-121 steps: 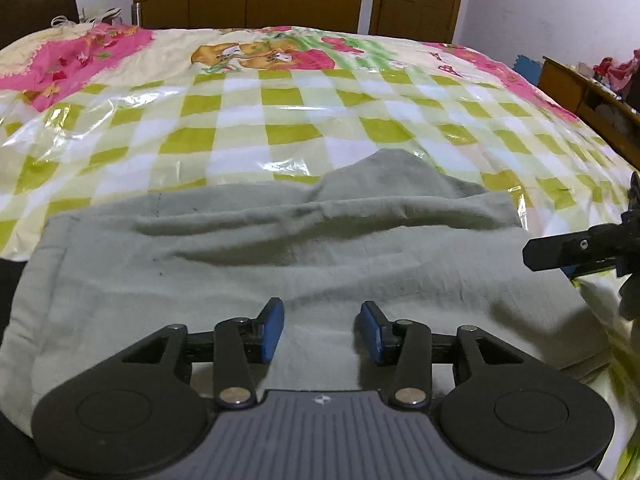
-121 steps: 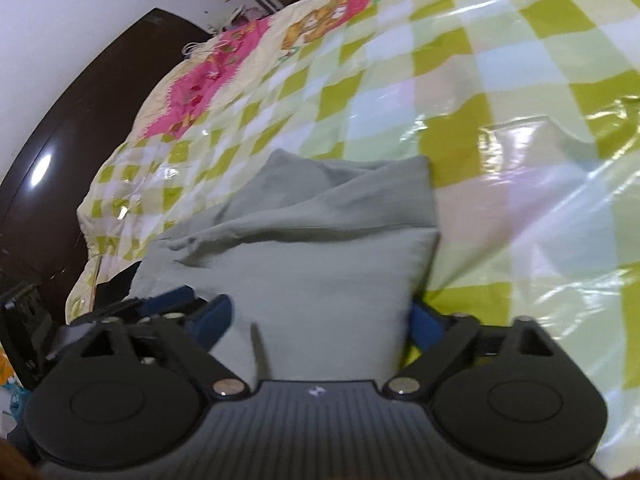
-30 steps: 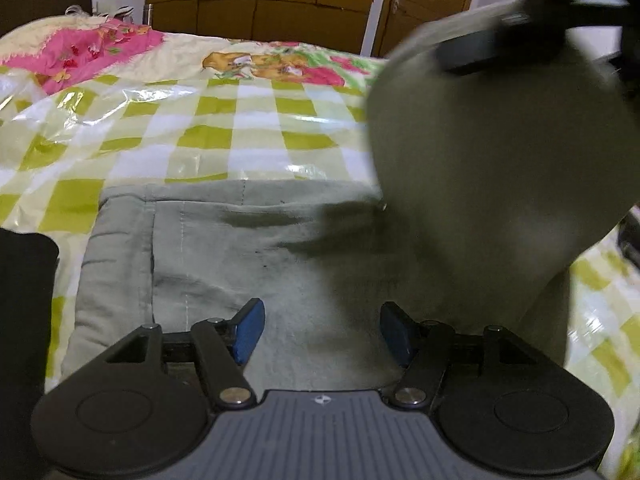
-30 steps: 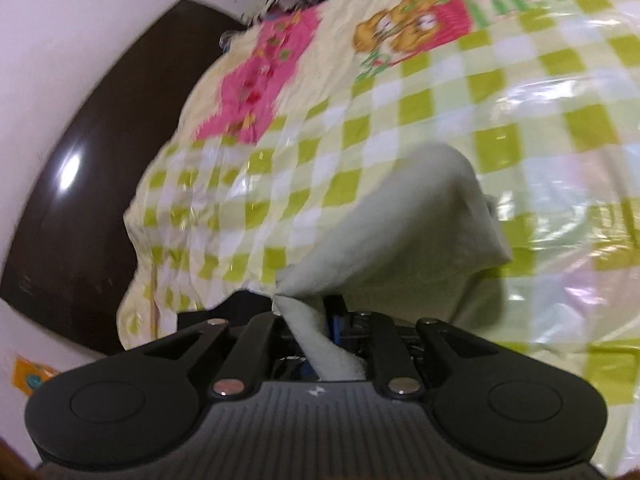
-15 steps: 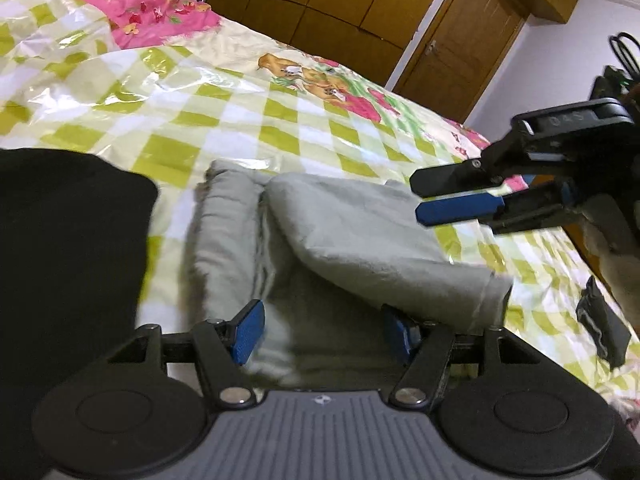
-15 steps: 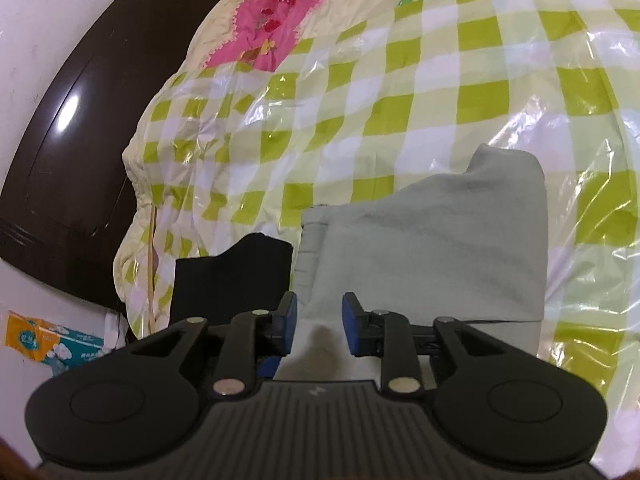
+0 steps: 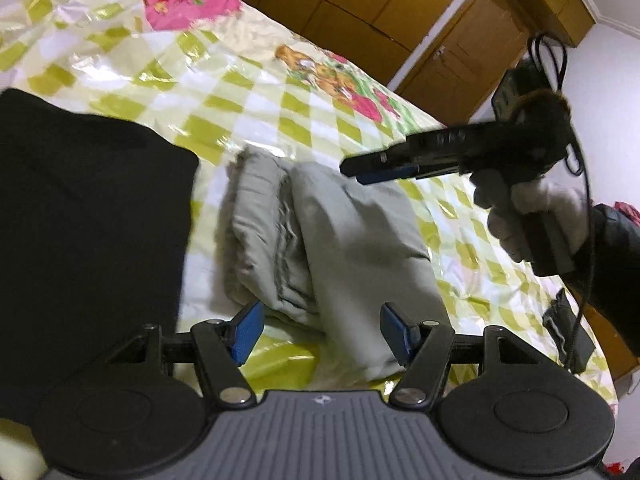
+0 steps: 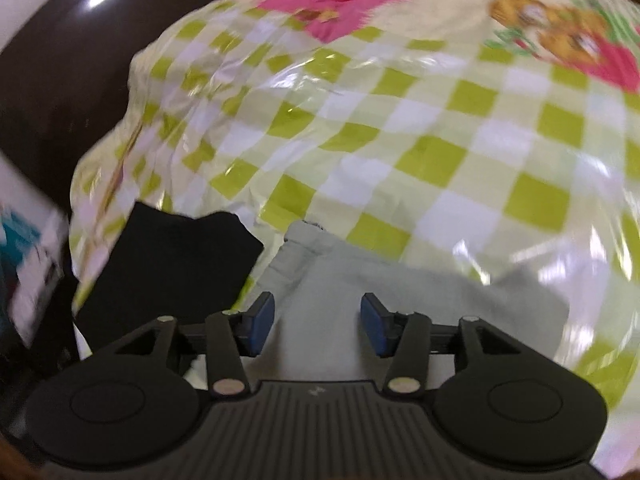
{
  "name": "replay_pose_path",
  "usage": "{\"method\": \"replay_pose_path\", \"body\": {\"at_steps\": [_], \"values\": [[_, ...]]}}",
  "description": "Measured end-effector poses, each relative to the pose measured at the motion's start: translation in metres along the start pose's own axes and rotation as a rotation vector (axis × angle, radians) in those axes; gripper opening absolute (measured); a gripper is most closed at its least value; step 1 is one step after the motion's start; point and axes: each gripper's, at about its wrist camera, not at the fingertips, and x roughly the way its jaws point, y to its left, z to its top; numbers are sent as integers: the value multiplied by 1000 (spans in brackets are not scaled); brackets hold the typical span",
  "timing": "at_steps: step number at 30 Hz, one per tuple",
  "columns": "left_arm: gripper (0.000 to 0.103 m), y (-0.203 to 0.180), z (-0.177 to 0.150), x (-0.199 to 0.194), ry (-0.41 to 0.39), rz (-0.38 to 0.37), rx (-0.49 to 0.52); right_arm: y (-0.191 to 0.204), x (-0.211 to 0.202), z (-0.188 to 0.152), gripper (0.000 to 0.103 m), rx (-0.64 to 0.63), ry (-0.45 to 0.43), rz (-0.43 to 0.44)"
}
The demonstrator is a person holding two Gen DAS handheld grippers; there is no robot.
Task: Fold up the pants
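The grey-green pants [image 7: 332, 240] lie folded into a thick bundle on the bed, with the elastic waistband along the bundle's left side. My left gripper [image 7: 322, 332] hangs open just above the bundle's near edge, holding nothing. The right gripper [image 7: 356, 174], held by a gloved hand [image 7: 532, 216], hovers above the far right part of the bundle. In the right wrist view the pants [image 8: 360, 300] lie beneath my right gripper [image 8: 318, 324]. Its jaws are opening, and its blue pads stand apart above the cloth without pinching it.
A folded black garment [image 7: 88, 220] lies close to the left of the pants, also seen as a black garment [image 8: 172, 256] in the right wrist view. The bed cover [image 8: 440, 140] is a glossy yellow-green check. Wooden wardrobe doors [image 7: 360, 4] stand behind; a dark headboard [image 8: 48, 92] is at left.
The right gripper carried a lifted part of the pants over the rest, let it go and opened. The pants now lie as a smaller bundle. My left gripper drew back and rolled.
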Motion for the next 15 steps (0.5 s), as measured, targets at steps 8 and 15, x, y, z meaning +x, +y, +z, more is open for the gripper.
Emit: {"method": "replay_pose_path", "body": {"at_steps": [8, 15], "values": [[76, -18, -2, 37, 50, -22, -1, -9, 28, 10, 61, -148, 73, 40], [74, -38, -5, 75, 132, 52, 50, -20, 40, 16, 65, -220, 97, 135]]}}
